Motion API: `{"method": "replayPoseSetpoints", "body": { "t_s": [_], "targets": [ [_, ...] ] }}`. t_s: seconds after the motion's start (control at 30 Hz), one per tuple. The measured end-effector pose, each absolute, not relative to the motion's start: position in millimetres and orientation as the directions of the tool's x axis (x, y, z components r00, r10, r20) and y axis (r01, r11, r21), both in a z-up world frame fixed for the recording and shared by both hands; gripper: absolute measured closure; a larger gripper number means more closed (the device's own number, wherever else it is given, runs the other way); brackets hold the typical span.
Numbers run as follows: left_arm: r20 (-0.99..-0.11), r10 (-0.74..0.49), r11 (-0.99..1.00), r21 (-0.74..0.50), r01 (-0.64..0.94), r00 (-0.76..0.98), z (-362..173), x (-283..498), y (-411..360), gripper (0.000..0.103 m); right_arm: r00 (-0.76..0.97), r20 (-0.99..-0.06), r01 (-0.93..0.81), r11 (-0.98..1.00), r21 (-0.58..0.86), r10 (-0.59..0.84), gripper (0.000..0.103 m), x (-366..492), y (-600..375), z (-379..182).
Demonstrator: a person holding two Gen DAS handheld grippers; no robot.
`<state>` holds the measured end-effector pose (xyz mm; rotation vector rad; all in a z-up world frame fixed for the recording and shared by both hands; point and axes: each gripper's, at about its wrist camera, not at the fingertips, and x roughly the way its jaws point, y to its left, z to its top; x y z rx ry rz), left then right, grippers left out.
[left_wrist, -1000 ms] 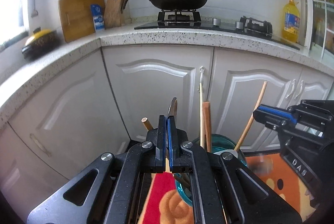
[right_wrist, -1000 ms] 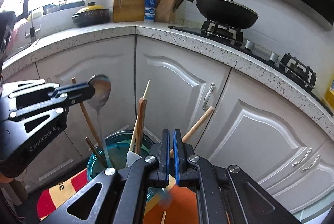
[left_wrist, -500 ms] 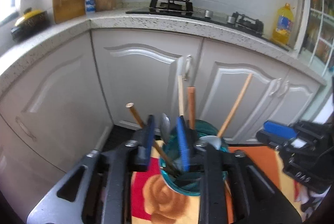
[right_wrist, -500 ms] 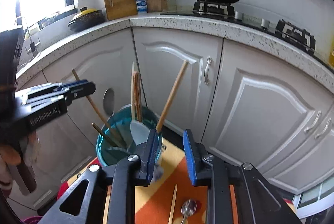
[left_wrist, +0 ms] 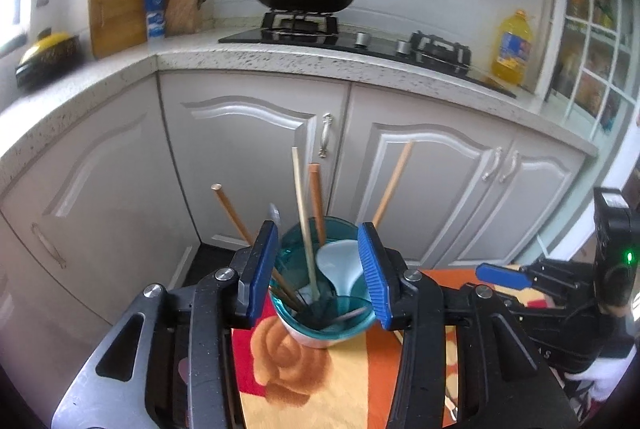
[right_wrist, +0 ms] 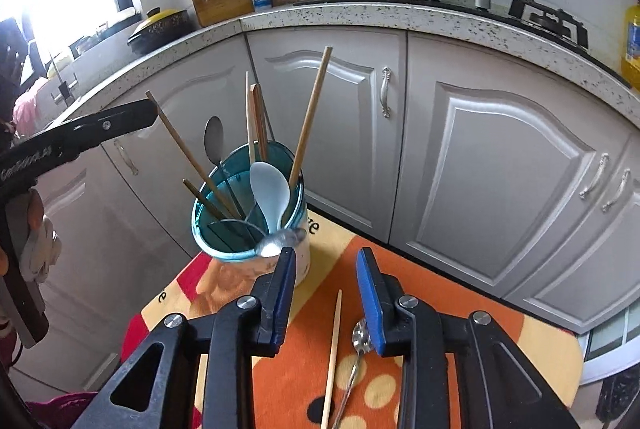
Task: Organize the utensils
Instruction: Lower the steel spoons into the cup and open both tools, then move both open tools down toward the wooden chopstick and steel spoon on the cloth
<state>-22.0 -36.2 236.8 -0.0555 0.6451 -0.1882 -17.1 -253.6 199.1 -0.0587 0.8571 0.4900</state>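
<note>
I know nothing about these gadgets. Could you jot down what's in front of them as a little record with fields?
Place: kitchen, patterned cloth on a low surface
Holder: teal cup with chopsticks and spoons standing in it
Still loose: one chopstick and a metal spoon on the cloth
Left gripper: fingers opening, nothing gripped, cup seen between them
Right gripper: fingers opening, empty, above the loose chopstick

Utensils gathered in a holder, two left out.
A teal translucent plastic cup stands upright on the orange patterned cloth, holding leaning wooden chopsticks, a pale blue plastic spoon and metal spoons. One loose wooden chopstick and a small metal spoon lie flat nearby.
</note>
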Motion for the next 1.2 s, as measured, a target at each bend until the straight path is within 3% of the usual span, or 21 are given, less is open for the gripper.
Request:
{"method": "replayPoseSetpoints", "body": {
  "t_s": [0.6, 1.2],
  "targets": [
    [-0.6, -0.23, 0.97, -0.078, 0.231, 0.766, 228, -66, -87, 0.061, 0.56, -0.746, -0.369, 0.915, 0.166, 0.361, 0.067, -61, -290, 199],
    [-0.651, -0.252, 0.963, -0.095, 0.252, 0.717, 204, -77, -105, 0.061, 0.495, -0.803, -0.304, 0.931, 0.199, 0.333, 0.066, -75, -318, 164]
  ]
}}
